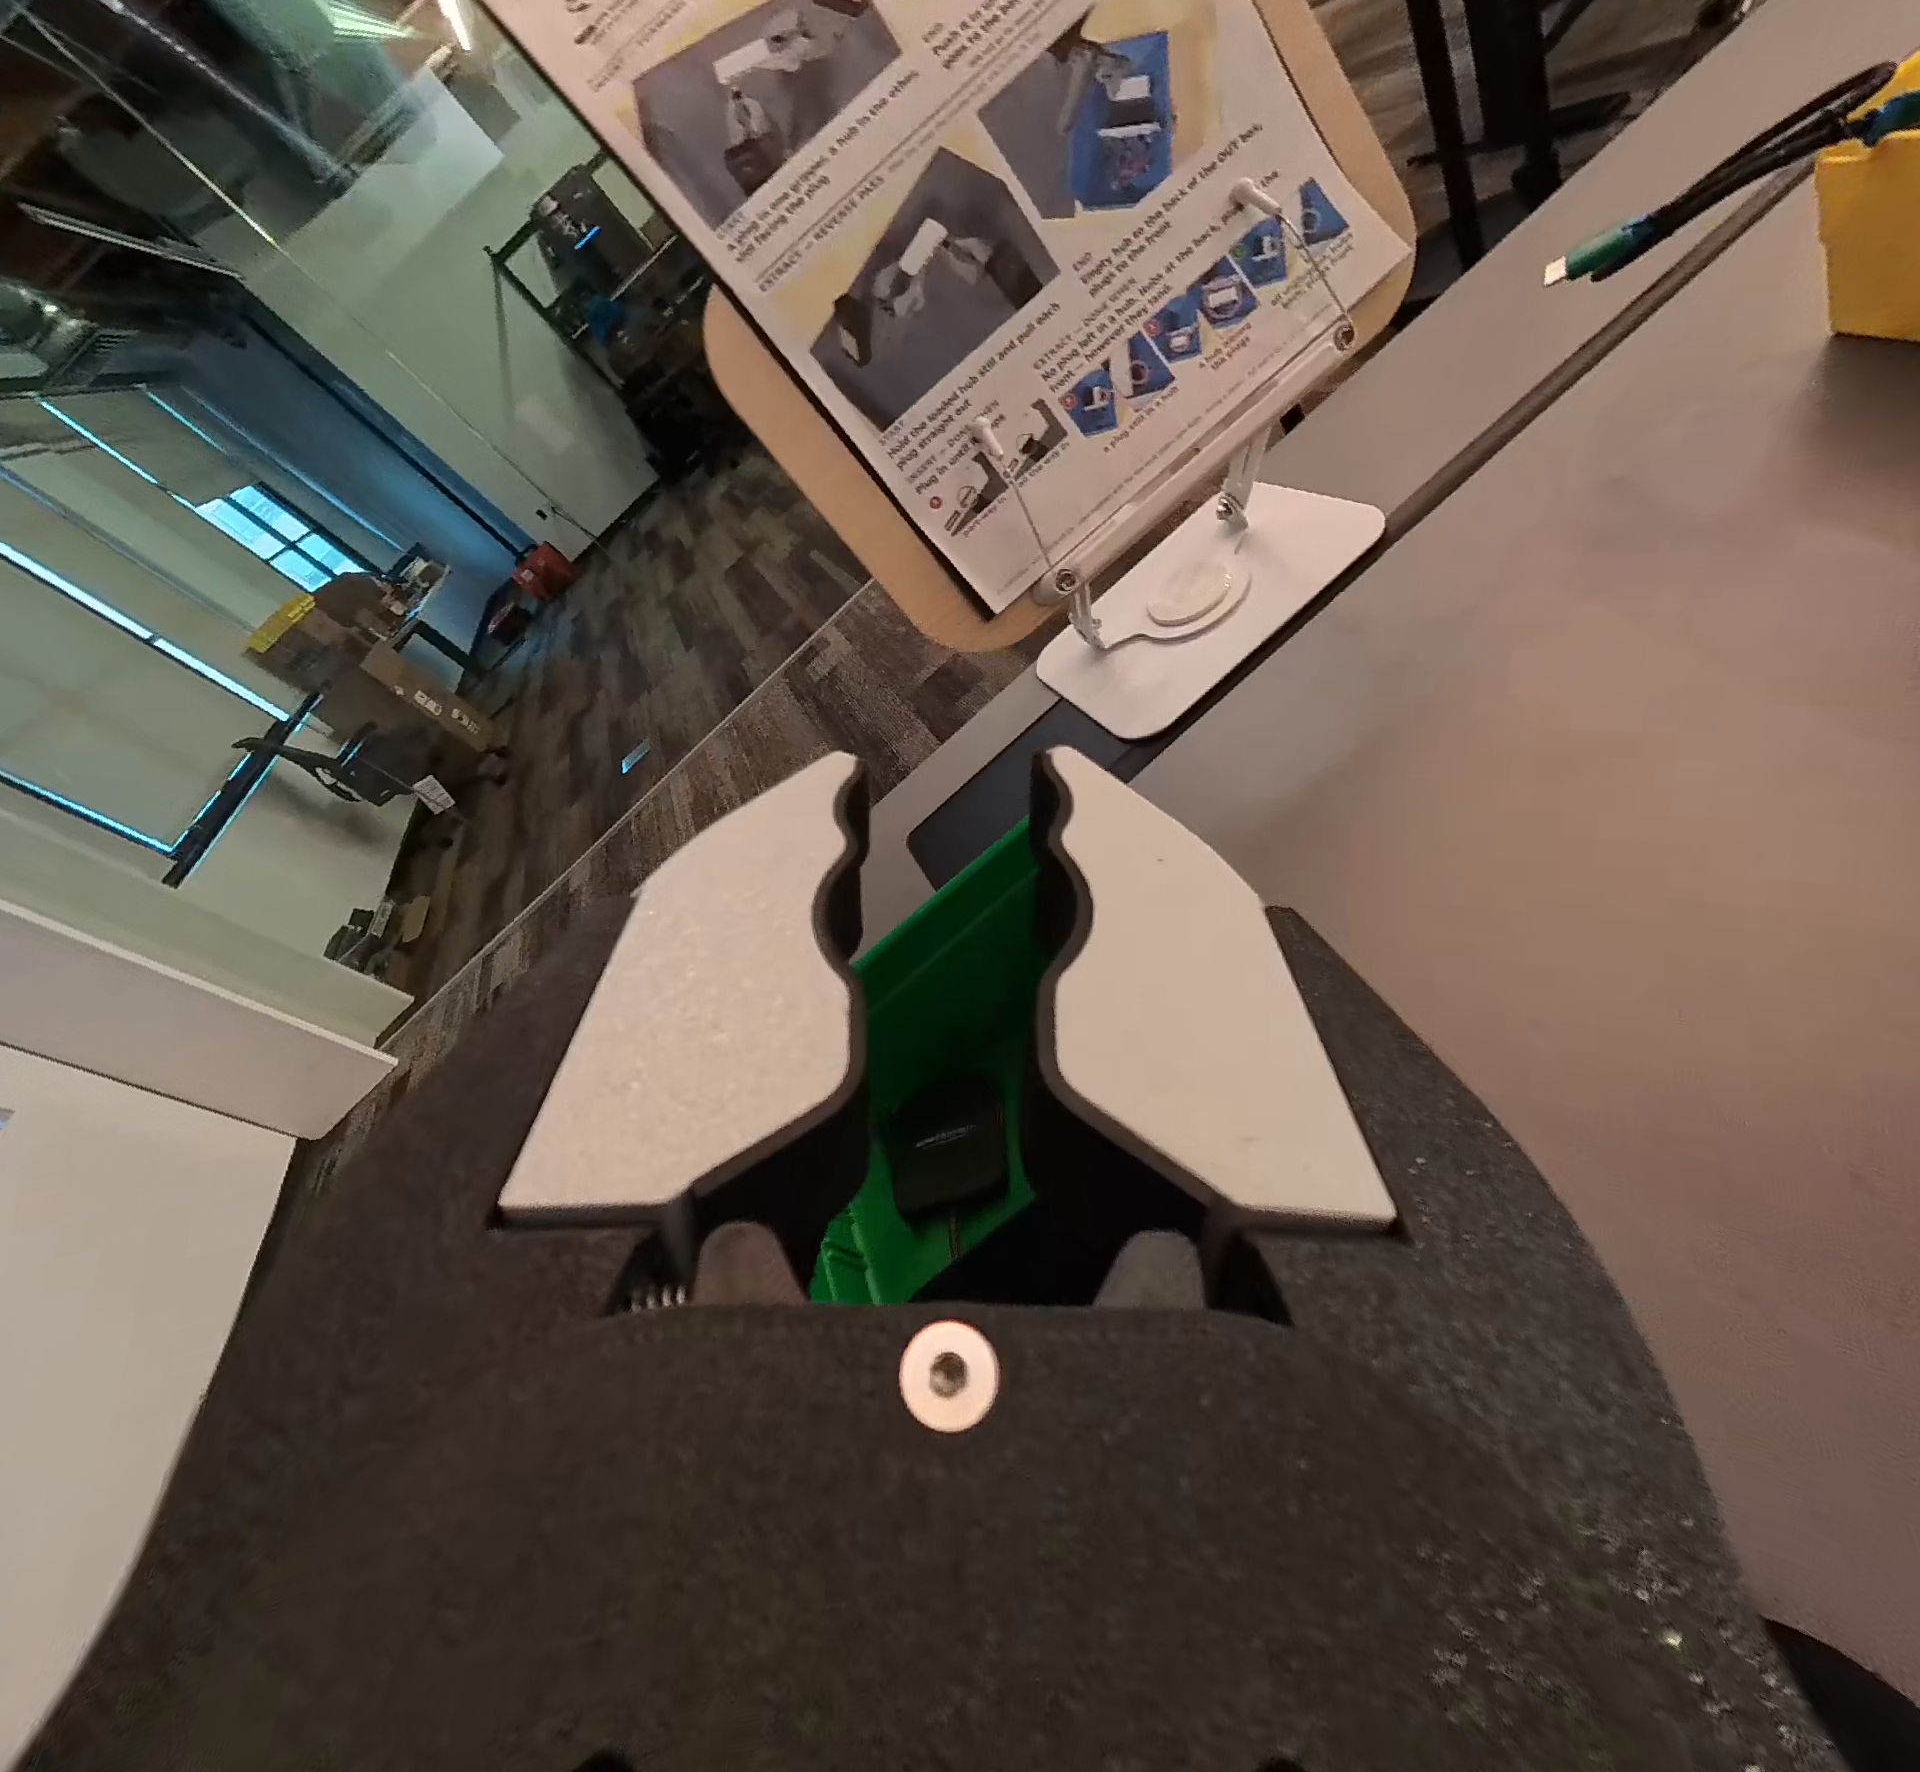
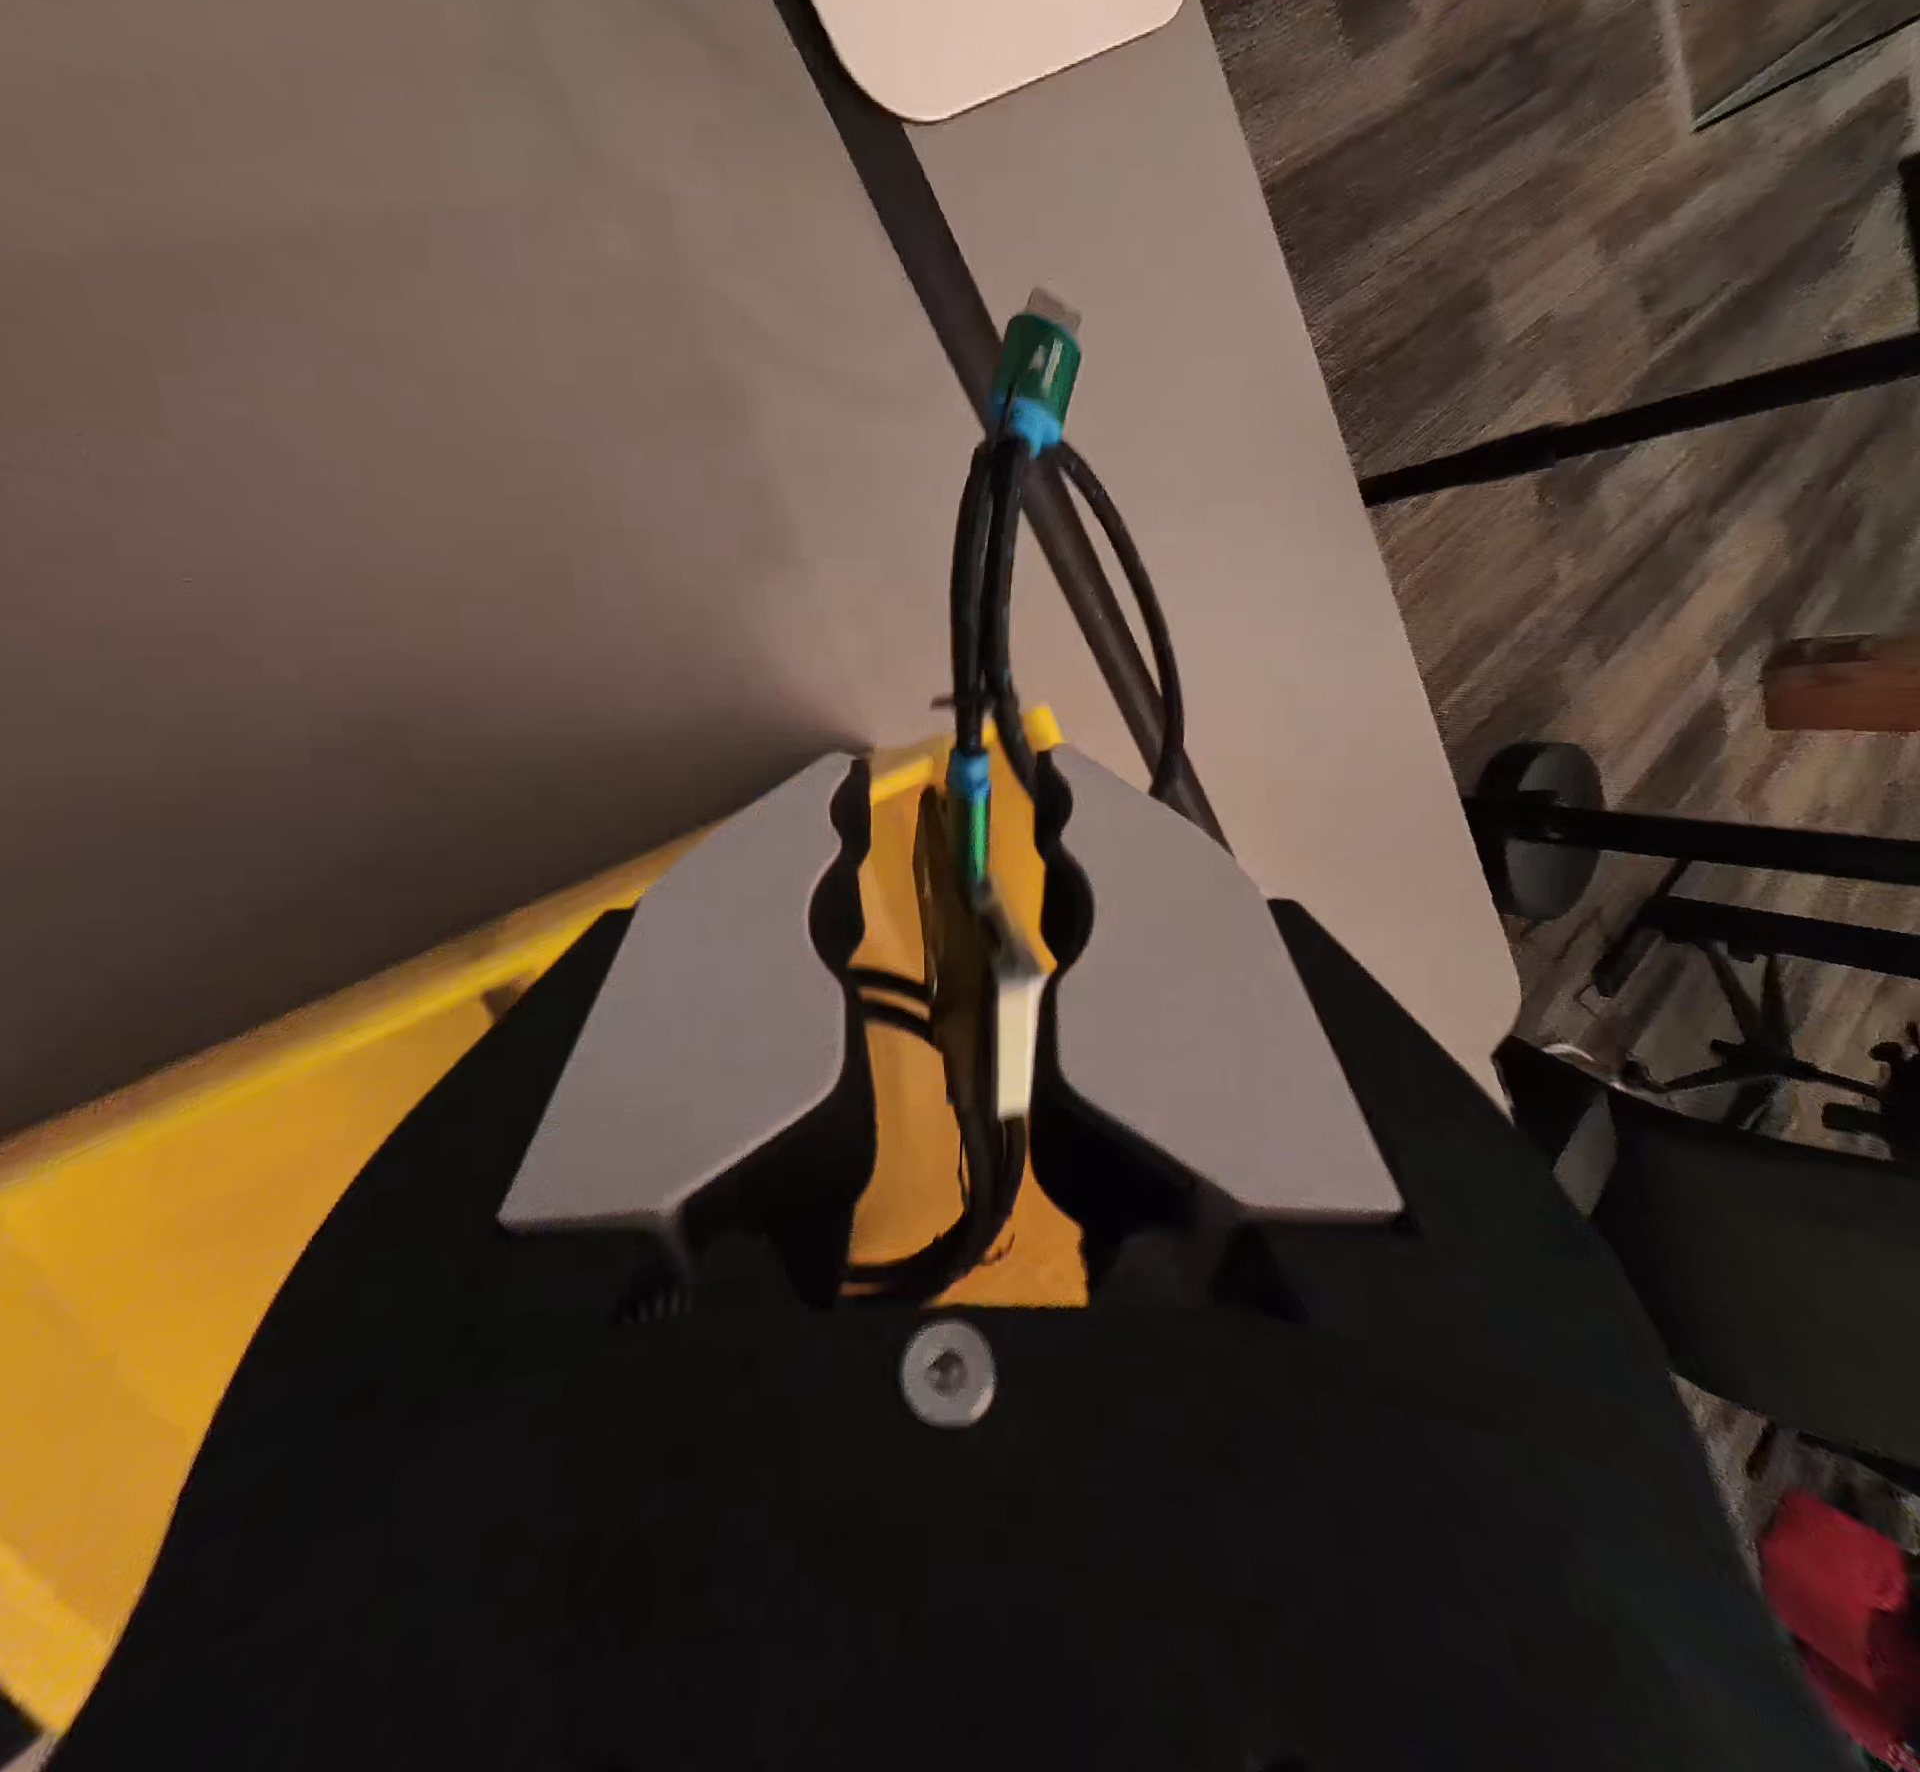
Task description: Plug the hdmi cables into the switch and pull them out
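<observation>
Between your right gripper (image 2: 948,792) fingers sits a green-shelled HDMI plug (image 2: 977,839), metal tip pointing back at the camera. The jaws are apart and I can't tell if either one touches it yet. It's lying in the yellow bin (image 2: 312,1151) with its black cables (image 2: 987,579) looped up, and a second green plug (image 2: 1042,363) sticks out over the far rim, probably so the ends are easy to grab.

Your left gripper (image 1: 945,777) is also parted, holding nothing, hovering over the green bin (image 1: 966,974) with a small black box in it, presumably the switch (image 1: 948,1163). Farther out on the counter (image 1: 1558,787) stands the instruction sheet (image 1: 935,216) on its white stand.
</observation>
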